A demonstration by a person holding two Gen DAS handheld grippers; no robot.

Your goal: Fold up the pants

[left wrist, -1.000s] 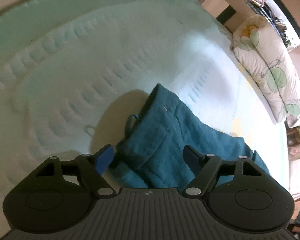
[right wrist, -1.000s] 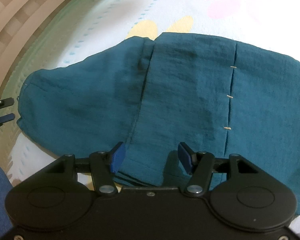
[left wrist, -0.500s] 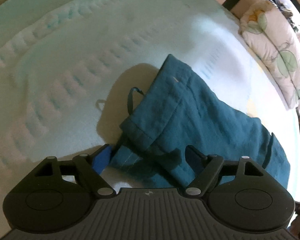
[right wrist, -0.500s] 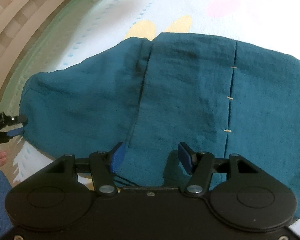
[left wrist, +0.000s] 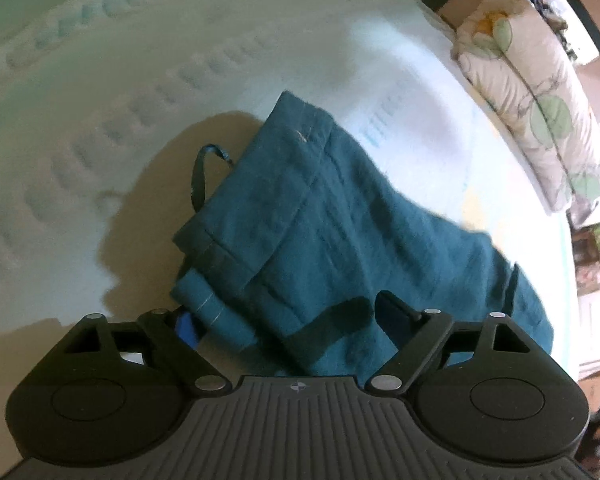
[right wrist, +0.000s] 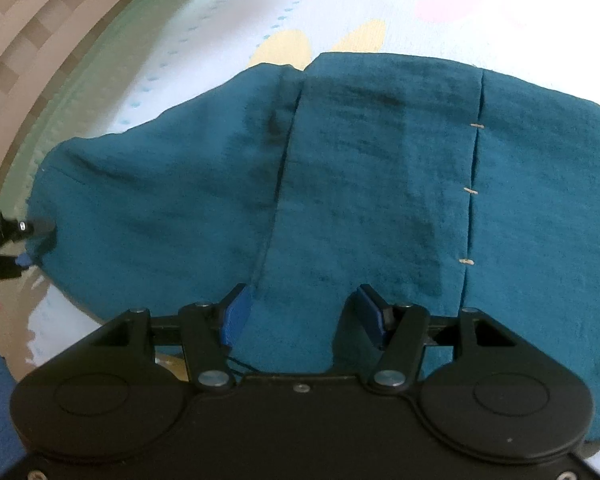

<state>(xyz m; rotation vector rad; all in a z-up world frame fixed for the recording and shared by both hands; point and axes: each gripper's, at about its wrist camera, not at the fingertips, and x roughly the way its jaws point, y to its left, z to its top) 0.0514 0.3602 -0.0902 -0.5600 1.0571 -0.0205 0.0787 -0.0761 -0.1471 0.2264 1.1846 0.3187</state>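
Observation:
Teal pants (right wrist: 360, 184) lie spread across a pale quilted bed, folded lengthwise, with a seam and small tan stitches. My right gripper (right wrist: 304, 316) is open, its blue pads straddling the near edge of the fabric. In the left wrist view the pants' cuffed leg end (left wrist: 284, 216) reaches between the open fingers of my left gripper (left wrist: 292, 320), the left pad partly under the hem. A loose teal loop (left wrist: 204, 172) sticks out beside it. The left gripper also shows in the right wrist view (right wrist: 16, 240) at the pants' far left end.
A leaf-print pillow (left wrist: 532, 92) lies at the bed's far right, with shelves behind it. The bed's green edge (right wrist: 84, 92) and a tan checked floor run along the left of the right wrist view. The bedsheet (right wrist: 440, 4) has pink and yellow patches.
My left gripper has moved forward onto the leg end, so the hem now sits between its fingers. The right gripper has stayed still, open over the pants' edge.

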